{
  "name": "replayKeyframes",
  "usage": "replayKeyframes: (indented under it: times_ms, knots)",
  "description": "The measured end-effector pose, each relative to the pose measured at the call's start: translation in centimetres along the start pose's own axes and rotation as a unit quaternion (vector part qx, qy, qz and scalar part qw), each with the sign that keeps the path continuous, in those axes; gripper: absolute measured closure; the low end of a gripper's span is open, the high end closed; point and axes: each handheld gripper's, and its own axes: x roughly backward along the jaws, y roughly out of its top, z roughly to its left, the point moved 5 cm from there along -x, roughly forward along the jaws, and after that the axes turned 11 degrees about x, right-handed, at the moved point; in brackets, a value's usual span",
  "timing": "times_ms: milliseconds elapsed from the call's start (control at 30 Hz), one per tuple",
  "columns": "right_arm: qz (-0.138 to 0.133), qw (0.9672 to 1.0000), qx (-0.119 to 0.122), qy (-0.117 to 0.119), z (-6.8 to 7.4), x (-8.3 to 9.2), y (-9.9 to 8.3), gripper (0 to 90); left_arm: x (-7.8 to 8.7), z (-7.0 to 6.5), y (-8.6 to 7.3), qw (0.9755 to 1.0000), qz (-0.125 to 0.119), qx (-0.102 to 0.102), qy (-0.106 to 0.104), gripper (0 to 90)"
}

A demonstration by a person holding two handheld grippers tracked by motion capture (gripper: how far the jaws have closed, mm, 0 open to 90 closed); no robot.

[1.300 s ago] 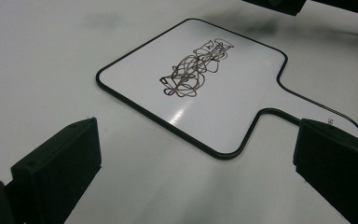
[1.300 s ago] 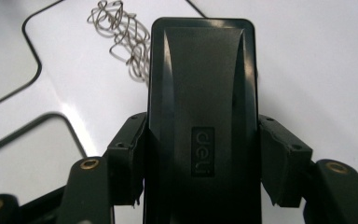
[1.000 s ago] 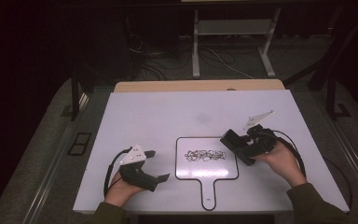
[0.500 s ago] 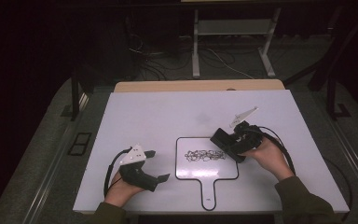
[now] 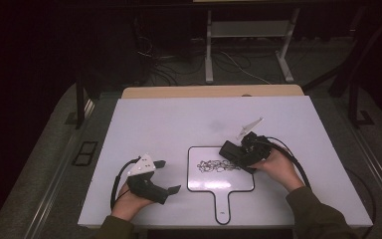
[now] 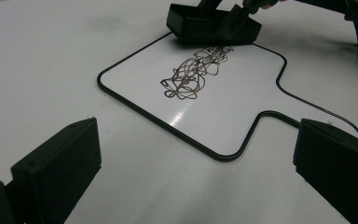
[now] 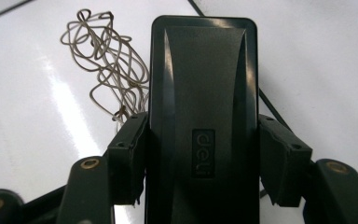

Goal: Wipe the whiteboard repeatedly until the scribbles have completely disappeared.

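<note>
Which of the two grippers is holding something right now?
The right gripper. It is shut on the black eraser, which sits over the scribble on the small whiteboard. The left gripper is open and holds nothing, resting apart from the board.

One word can be read: "deli", moulded in raised letters inside a small rectangular panel on the top face of the black plastic block-shaped eraser (image 7: 203, 116). In the right gripper view the panel is found toward 6 o'clock on that face, and the letters are turned on their side. The looping brown scribble (image 6: 193, 72) on the white paddle-shaped board (image 6: 242, 109) forms no legible letters.
</note>
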Motion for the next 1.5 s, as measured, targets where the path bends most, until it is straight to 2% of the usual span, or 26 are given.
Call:
replayKeyframes:
  times_ms: [100,233,333,600,767,833,1067,1100,1200,1267,1500]
  knots:
    - [0.002,1.0,0.001,0.001,0.1,-0.3,0.0,38.7,0.0,0.0,0.0,1.0,-0.002,0.002,0.0,0.0]
    - [0.006,0.9999,0.009,-0.009,0.2,-0.6,-0.1,38.6,0.1,0.0,0.0,1.0,-0.002,0.002,0.001,0.0]
    - [0.003,1.0,0.005,-0.006,0.2,-0.7,-0.1,38.6,0.1,0.0,0.0,1.0,-0.003,0.002,0.0,0.0]
    - [0.004,0.9998,0.015,-0.008,0.4,-0.7,-0.1,38.6,0.1,0.0,0.0,1.0,-0.002,0.002,0.001,0.0]
    - [0.005,0.9997,0.024,0.004,1.4,-0.7,0.1,38.6,0.1,0.0,0.0,1.0,-0.004,0.002,0.001,0.0]
    - [0.01,0.9993,0.035,0.001,1.7,-0.7,0.1,38.6,0.1,0.0,0.0,1.0,-0.004,0.002,0.001,0.0]
    - [0.012,0.9989,0.044,0.011,2.9,-0.6,0.3,38.6,0.1,0.0,0.0,1.0,-0.002,0.001,0.001,0.0]
    - [0.014,0.9985,0.052,0.009,3.1,-0.6,0.3,38.6,0.1,0.0,0.0,1.0,-0.002,0.001,0.001,0.0]
    - [0.013,0.9986,0.049,0.012,3.3,-0.6,0.4,38.6,0.1,0.0,0.0,1.0,-0.002,0.001,0.001,0.0]
    - [0.014,0.9985,0.052,0.009,3.0,-0.6,0.4,38.7,0.1,0.0,0.0,1.0,-0.002,0.001,0.001,0.0]
    - [0.013,0.9995,0.029,-0.007,1.3,-0.7,0.1,38.7,0.1,0.0,0.0,1.0,-0.001,0.0,0.001,0.0]
